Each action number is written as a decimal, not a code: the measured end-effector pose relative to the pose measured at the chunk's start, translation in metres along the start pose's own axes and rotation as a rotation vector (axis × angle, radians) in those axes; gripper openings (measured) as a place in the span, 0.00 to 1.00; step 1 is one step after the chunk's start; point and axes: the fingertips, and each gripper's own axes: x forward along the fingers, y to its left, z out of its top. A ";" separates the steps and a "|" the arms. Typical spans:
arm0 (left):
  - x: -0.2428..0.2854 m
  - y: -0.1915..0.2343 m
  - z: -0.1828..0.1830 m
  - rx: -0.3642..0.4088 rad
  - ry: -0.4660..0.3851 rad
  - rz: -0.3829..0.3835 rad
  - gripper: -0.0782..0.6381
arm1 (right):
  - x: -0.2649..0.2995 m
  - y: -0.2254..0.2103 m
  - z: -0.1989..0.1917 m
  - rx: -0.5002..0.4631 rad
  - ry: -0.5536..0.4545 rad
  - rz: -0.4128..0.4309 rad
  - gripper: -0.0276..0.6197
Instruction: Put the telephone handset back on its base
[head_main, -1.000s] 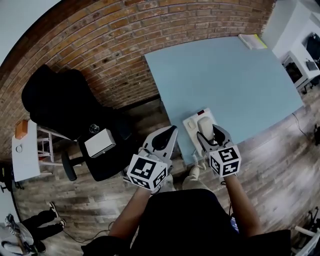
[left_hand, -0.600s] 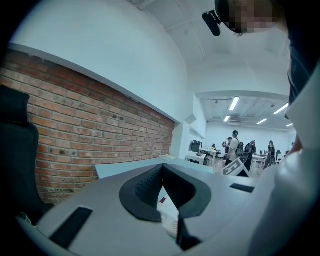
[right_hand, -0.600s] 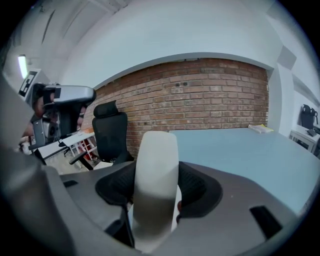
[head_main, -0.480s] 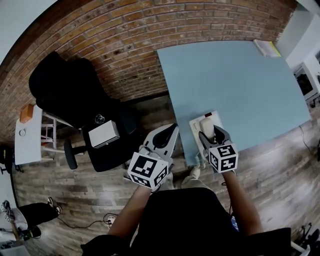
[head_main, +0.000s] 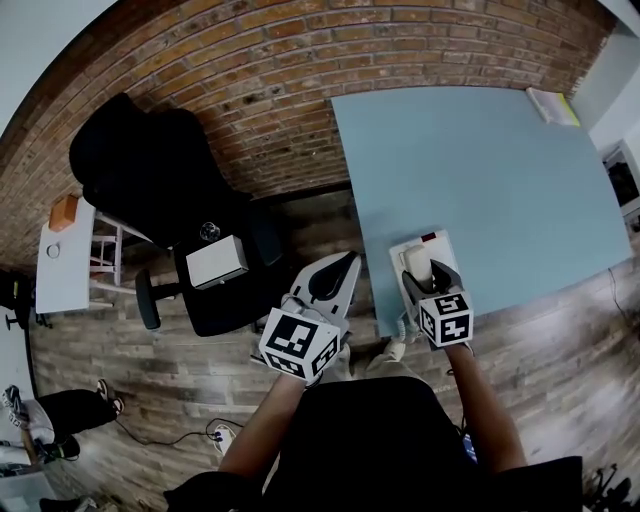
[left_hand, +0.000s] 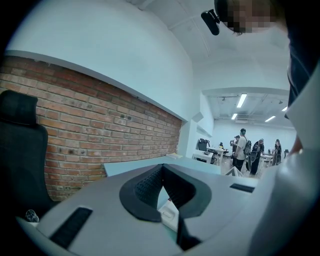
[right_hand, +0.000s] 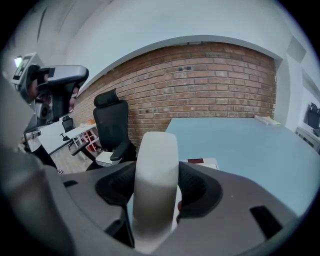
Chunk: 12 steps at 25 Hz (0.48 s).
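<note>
Two tongs are in my feed. The right tongs (head_main: 424, 275) are clamped on the cream handset (head_main: 416, 260), held directly over the white base (head_main: 441, 249); I cannot tell whether it touches the cradle. The left tongs (head_main: 338, 268) are pinched together with nothing in them, just off the counter's edge and above the floor. The base sits near the closest left corner of the pale blue counter (head_main: 480, 160), and a yellow-green book (head_main: 552, 105) lies at the far corner. A brick wall (head_main: 250, 70) runs behind. A black office chair (head_main: 150, 190) with a white box (head_main: 217, 262) on its seat stands on the wooden floor (head_main: 150, 390).
</note>
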 end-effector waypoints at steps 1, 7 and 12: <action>0.000 0.001 -0.001 -0.001 0.001 0.004 0.12 | 0.002 0.000 -0.002 -0.001 0.008 0.001 0.42; -0.001 0.009 -0.003 -0.010 0.001 0.025 0.12 | 0.013 -0.002 -0.008 0.011 0.039 0.008 0.42; 0.001 0.010 -0.004 -0.014 0.003 0.024 0.12 | 0.022 0.000 -0.012 0.001 0.063 0.001 0.42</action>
